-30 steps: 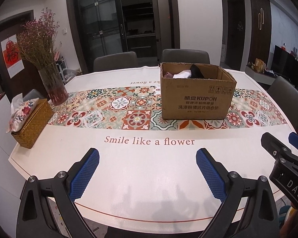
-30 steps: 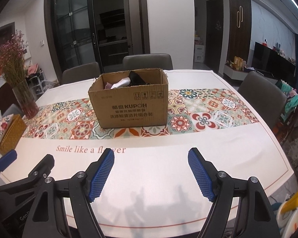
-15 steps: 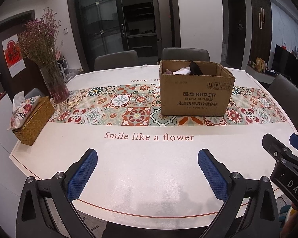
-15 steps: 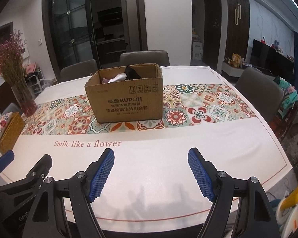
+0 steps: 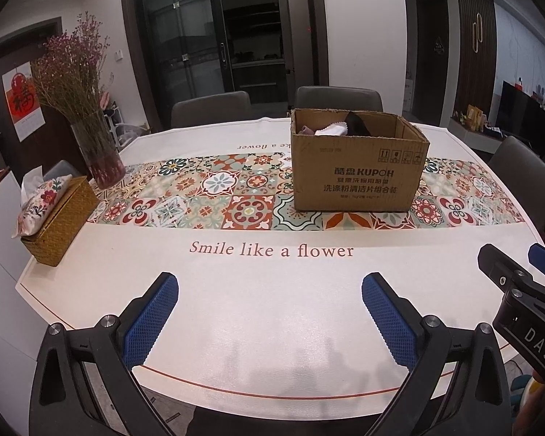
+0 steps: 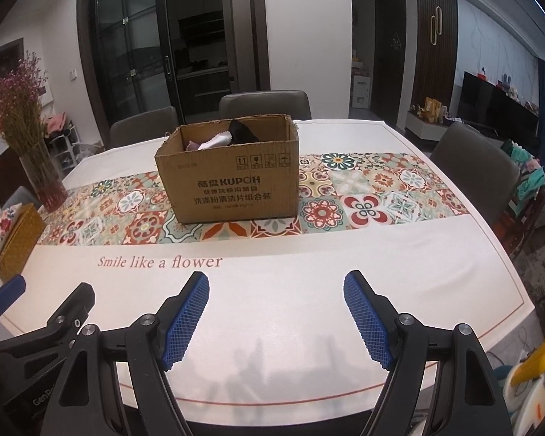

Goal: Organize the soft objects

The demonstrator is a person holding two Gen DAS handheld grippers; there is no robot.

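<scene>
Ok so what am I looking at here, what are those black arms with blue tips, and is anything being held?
Those are two hand-held grippers, each carrying its own camera that looks out along its fingers. One picture is from the left gripper, the other from the right gripper. Both are open and hold nothing. They hover over a table. On it stands a cardboard box with soft cloth items inside, plus a vase of dried flowers and a woven tissue box on the left.
</scene>
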